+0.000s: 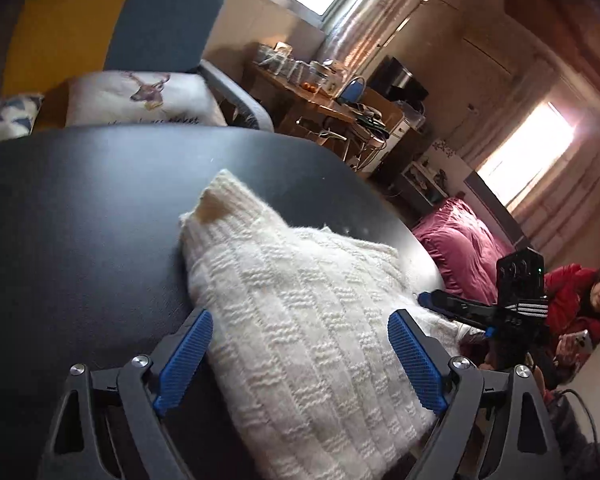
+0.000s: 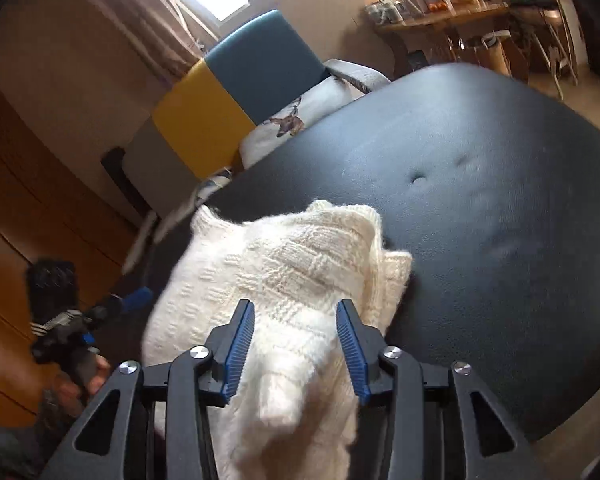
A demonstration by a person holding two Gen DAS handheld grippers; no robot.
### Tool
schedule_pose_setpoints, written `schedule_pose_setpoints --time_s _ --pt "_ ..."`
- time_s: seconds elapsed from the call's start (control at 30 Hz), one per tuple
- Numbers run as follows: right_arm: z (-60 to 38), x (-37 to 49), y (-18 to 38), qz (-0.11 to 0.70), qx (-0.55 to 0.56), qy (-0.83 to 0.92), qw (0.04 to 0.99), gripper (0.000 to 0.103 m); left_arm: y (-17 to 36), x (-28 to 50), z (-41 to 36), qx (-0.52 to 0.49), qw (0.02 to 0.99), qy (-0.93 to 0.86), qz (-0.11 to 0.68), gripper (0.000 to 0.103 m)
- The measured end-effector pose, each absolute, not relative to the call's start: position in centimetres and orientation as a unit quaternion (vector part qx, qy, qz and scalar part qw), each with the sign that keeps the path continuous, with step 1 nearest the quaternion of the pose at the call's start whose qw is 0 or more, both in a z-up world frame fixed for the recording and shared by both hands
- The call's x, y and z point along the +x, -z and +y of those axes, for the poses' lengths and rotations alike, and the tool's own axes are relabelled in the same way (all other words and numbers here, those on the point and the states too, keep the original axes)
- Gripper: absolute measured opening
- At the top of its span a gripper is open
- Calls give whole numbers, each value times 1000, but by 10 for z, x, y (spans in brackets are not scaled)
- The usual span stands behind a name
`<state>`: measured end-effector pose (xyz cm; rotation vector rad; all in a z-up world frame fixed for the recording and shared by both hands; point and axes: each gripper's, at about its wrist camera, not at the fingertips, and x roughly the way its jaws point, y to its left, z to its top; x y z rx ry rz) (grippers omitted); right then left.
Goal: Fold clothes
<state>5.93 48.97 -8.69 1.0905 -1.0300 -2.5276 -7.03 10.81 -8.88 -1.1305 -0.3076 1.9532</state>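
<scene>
Cream knit sweater (image 1: 300,312) bunched on black table (image 1: 80,208), near its edge. Left gripper (image 1: 300,364) spread wide astride the knit; right gripper (image 2: 296,348) parted around a raised fold, not pinching. Best gripped evenly, kept taut, edges aligned.

Cream basket-weave sweater (image 1: 300,320) (black table (image 1: 80,220))
</scene>
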Motion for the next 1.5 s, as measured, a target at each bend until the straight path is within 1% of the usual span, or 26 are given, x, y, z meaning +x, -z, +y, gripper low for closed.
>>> schedule_pose_setpoints --time_s 0.03,0.07,0.1,0.13,0.17,0.2,0.27,0.3,0.37,0.5,0.57,0.63,0.77,0.83,0.87,0.93,0.97,1.0,1.03,1.07,1.2,1.33,1.5 --pt "498 67 91 -381 373 839 108 56 97 -74 102 -468 416 -767 -141 91" --pt "501 69 96 -397 380 828 113 61 104 -78 96 -485 413 -754 -159 92" --pt "501 67 100 -406 387 820 115 67 112 -83 90 -502 410 -740 -177 93" --pt "502 65 105 -415 393 812 118 71 118 -86 88 -515 410 -728 -192 93" --pt "502 64 110 -423 400 804 120 79 121 -88 89 -523 412 -718 -202 93" --pt "502 62 115 -432 406 796 123 84 125 -90 90 -531 414 -708 -213 96" --pt "503 58 124 -449 419 779 128 84 130 -94 94 -543 419 -692 -226 97" --pt "503 57 129 -457 425 770 130 84 130 -94 100 -544 422 -691 -220 98" --pt "504 53 139 -473 437 753 135 84 131 -95 113 -549 426 -690 -202 100" --pt "504 44 155 -498 460 721 142 84 138 -95 137 -578 422 -681 -155 101" --pt "498 36 154 -487 471 721 144 84 142 -95 143 -590 413 -680 -141 102" --pt "490 34 152 -468 475 729 153 86 142 -95 143 -590 412 -679 -146 102" --pt "479 38 148 -435 468 753 157 86 144 -96 142 -599 412 -669 -154 102" --pt "474 41 146 -418 464 765 159 86 146 -99 139 -604 406 -664 -173 102" --pt "474 43 146 -414 463 767 158 84 147 -101 137 -604 399 -664 -188 102" --pt "475 46 149 -419 469 766 137 61 147 -102 135 -603 391 -665 -204 102" --pt "475 47 149 -419 469 767 129 49 146 -101 136 -602 392 -666 -199 102" --pt "474 49 149 -416 468 770 123 45 144 -98 138 -600 392 -672 -186 101" --pt "469 50 146 -401 469 778 118 44 141 -94 140 -594 390 -682 -171 95" --pt "463 51 142 -384 470 786 113 42 137 -90 142 -587 397 -687 -161 59" --pt "459 63 130 -369 441 812 96 37 119 -78 147 -543 419 -713 -144 49" --pt "472 76 110 -365 408 832 91 36 93 -77 171 -505 460 -719 -131 48" --pt "509 92 75 -357 362 859 59 36 52 -101 242 -465 520 -709 -101 48"
